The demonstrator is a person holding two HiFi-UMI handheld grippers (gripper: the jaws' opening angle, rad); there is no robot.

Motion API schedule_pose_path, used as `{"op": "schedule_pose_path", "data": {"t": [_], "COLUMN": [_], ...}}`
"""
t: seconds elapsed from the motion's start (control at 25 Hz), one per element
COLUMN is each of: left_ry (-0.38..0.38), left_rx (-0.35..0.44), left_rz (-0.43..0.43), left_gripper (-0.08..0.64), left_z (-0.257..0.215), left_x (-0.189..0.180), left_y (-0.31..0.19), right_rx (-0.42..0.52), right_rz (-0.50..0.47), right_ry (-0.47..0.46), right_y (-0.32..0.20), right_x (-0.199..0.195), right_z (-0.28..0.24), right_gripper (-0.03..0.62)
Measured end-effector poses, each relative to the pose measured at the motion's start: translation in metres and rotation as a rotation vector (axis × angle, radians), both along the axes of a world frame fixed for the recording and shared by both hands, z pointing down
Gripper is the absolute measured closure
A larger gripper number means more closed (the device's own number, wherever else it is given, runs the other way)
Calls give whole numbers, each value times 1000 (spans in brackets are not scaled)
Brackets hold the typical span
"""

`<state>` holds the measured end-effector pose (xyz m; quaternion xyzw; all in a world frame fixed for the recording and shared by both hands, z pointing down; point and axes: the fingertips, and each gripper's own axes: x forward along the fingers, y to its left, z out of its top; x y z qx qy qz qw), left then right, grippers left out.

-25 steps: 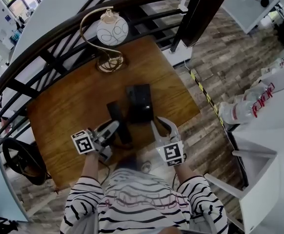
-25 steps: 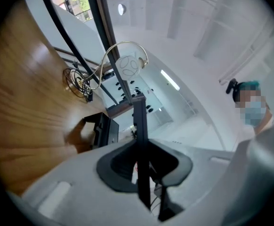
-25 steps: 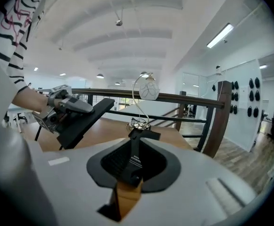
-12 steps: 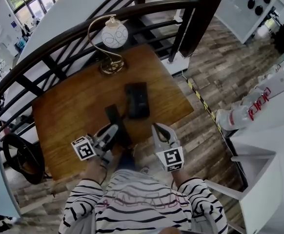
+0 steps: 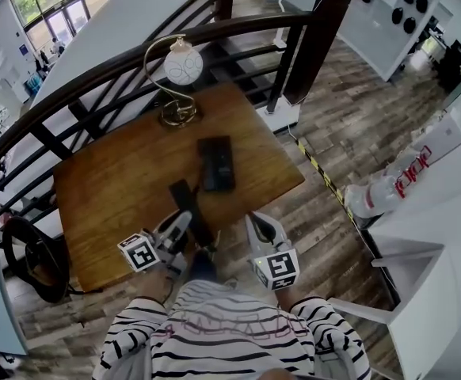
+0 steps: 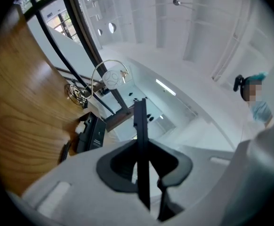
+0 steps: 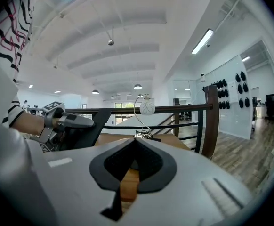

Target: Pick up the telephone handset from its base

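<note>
The black telephone handset (image 5: pixel 189 206) is off its base (image 5: pixel 216 163) and hangs over the near edge of the wooden table (image 5: pixel 112 188). My left gripper (image 5: pixel 184 220) is shut on it. In the left gripper view the handset (image 6: pixel 141 135) stands edge-on between the jaws, with the base (image 6: pixel 92 134) beyond on the table. My right gripper (image 5: pixel 257 220) hovers to the right of the handset, shut and empty. In the right gripper view its jaws (image 7: pixel 134 142) meet, and the left gripper with the handset (image 7: pixel 83 126) shows at the left.
A brass lamp with a round white shade (image 5: pixel 179 66) stands at the table's far side. A dark curved railing (image 5: pixel 120 62) runs behind the table. A black round seat (image 5: pixel 28 256) is at the left, and white furniture (image 5: pixel 420 236) at the right.
Both grippers have drawn back toward the person and risen, carrying the handset away from the base. The right gripper's jaws have come together.
</note>
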<state>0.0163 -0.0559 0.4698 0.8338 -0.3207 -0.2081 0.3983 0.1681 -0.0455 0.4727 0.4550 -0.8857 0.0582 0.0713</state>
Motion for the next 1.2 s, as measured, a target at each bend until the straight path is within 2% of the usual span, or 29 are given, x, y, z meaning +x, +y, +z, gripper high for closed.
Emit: {"op": "schedule_pose_path", "data": {"t": [0.68, 1.2], "left_ry": [13, -5], "left_rx": [3, 1], "left_rz": [-2, -4], "left_gripper": [488, 488], "left_z": [-12, -21], "left_x": [15, 15], "left_y": [53, 58], "right_rx": [-72, -50], "right_rz": [48, 41], "right_ry": [-44, -51], "right_y": [63, 62], "right_x": [24, 23], "right_z": [-3, -17], "right_gripper": [591, 591]}}
